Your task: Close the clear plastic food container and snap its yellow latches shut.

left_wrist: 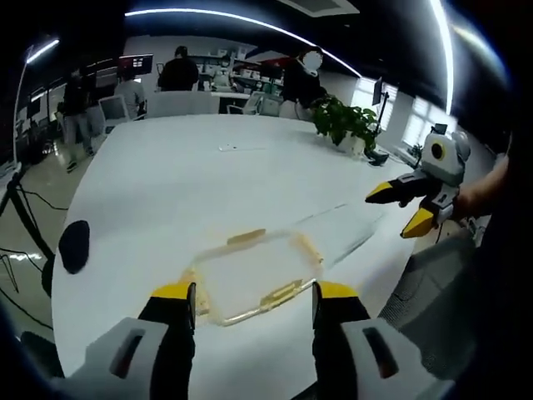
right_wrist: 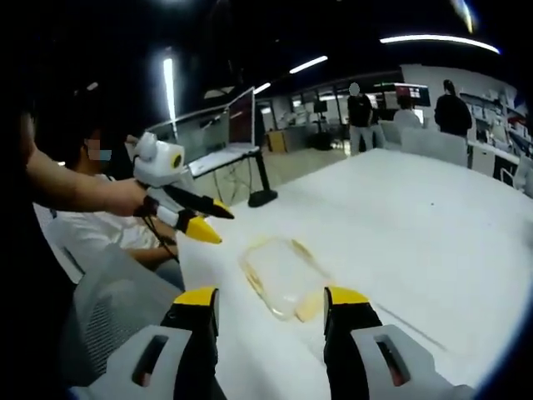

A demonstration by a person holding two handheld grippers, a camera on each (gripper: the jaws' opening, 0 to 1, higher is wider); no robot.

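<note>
Clear container [left_wrist: 254, 275] lies unobstructed on white table [left_wrist: 166, 183]; potted plant [left_wrist: 346, 125] apparently far behind.

A long white bench [left_wrist: 208, 183] carries a potted green plant [left_wrist: 346, 123] at its far edge and a dark round object [left_wrist: 74, 246] near its left edge, while people stand by desks and a monitor [left_wrist: 136, 63] beyond, and a white mesh chair [right_wrist: 108, 308] stands beside the bench.

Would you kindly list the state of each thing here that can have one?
clear plastic food container: lid on, resting on the white table.
yellow latches: too blurred to tell whether snapped.
left tool: open, holding nothing.
right tool: open, holding nothing.
</note>
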